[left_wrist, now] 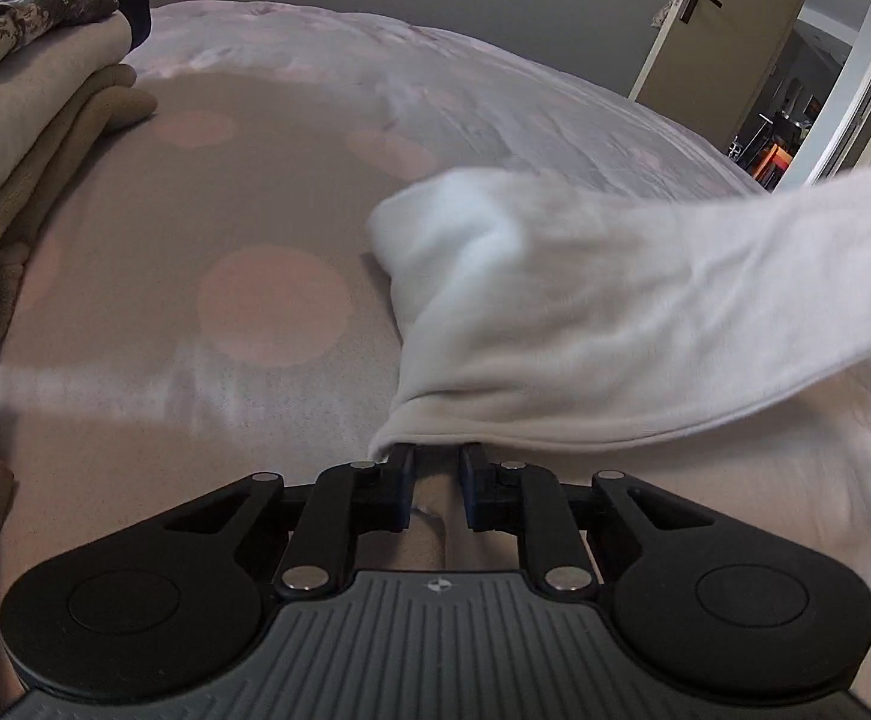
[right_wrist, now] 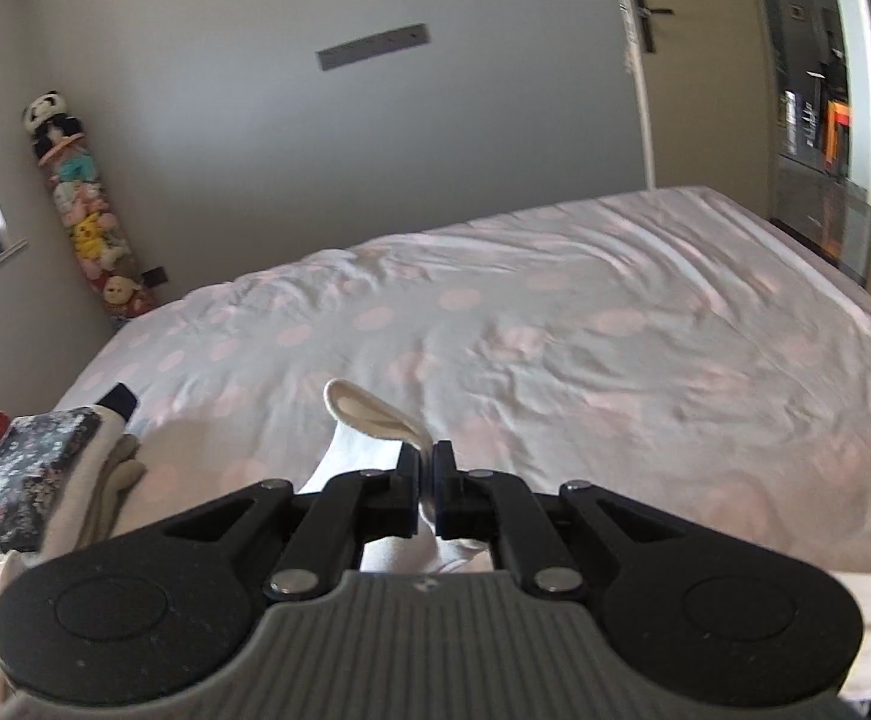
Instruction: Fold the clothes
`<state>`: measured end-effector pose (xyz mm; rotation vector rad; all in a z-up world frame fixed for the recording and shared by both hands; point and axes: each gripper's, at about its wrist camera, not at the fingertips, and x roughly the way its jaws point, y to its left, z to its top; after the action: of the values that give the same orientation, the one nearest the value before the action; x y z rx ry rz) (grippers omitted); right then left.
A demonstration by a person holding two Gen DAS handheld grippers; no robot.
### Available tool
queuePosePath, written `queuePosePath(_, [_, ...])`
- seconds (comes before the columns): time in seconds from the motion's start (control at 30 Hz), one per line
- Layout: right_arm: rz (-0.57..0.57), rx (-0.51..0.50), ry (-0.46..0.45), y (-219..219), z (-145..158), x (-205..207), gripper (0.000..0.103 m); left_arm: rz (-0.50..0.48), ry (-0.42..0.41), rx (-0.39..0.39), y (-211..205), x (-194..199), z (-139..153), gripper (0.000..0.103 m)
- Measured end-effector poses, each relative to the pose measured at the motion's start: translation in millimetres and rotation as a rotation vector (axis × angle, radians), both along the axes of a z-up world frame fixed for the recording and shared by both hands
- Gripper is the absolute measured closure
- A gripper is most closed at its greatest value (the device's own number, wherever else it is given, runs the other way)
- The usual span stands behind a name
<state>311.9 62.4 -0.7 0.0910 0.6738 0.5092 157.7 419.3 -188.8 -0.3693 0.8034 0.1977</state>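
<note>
Bedspread (right_wrist: 585, 324) dotted pink carries a folded stack (left_wrist: 21, 78) at its left edge and a white garment (left_wrist: 615, 312), one end lifted clamped in the closed right gripper (right_wrist: 428, 468), its hem over the narrowly parted left gripper (left_wrist: 438, 468), seemingly unpinched though blurred.

A white garment (right_wrist: 375, 450) is pinched between the closed jaws of the right hand-held gripper (right_wrist: 428, 474) — a looped hem is seen curling up just above the fingertips. Beyond it the bed (right_wrist: 555, 330) is spread with a pink-dotted sheet. Left of the hand-held gripper, a stack of folded clothes (right_wrist: 57, 474) is set on the bed — a floral piece on top.
</note>
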Motion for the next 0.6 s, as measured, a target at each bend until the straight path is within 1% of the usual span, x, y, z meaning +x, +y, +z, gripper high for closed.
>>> queuePosePath(0.13, [-0.116, -0.049, 0.101, -38, -55, 19, 0.098, -0.002, 0.012, 0.04, -7, 2, 1, 0.088])
queuePosePath(0.23, [-0.189, -0.057, 0.175, -60, -91, 33, 0.098, -0.016, 0.022, 0.051, -9, 3, 2, 0.088])
queuePosePath(0.3, [-0.212, -0.047, 0.214, -69, -109, 38, 0.098, -0.04, 0.037, 0.045, -10, 4, 6, 0.088])
queuePosePath(0.37, [-0.223, -0.044, 0.241, -76, -125, 42, 0.098, -0.073, 0.052, 0.015, -9, 3, 13, 0.088])
queuePosePath(0.43, [-0.213, -0.053, 0.242, -74, -132, 42, 0.098, -0.105, 0.064, -0.019, -10, -1, 22, 0.081])
queuePosePath(0.5, [-0.205, -0.069, 0.238, -72, -138, 42, 0.098, -0.139, 0.052, -0.052, -10, -6, 34, 0.063])
queuePosePath(0.57, [-0.213, -0.085, 0.233, -71, -143, 44, 0.098, -0.139, 0.014, -0.064, -5, -10, 46, 0.058])
queuePosePath(0.6, [-0.216, -0.085, 0.234, -71, -145, 44, 0.098, -0.129, -0.001, -0.065, -1, -10, 52, 0.057])
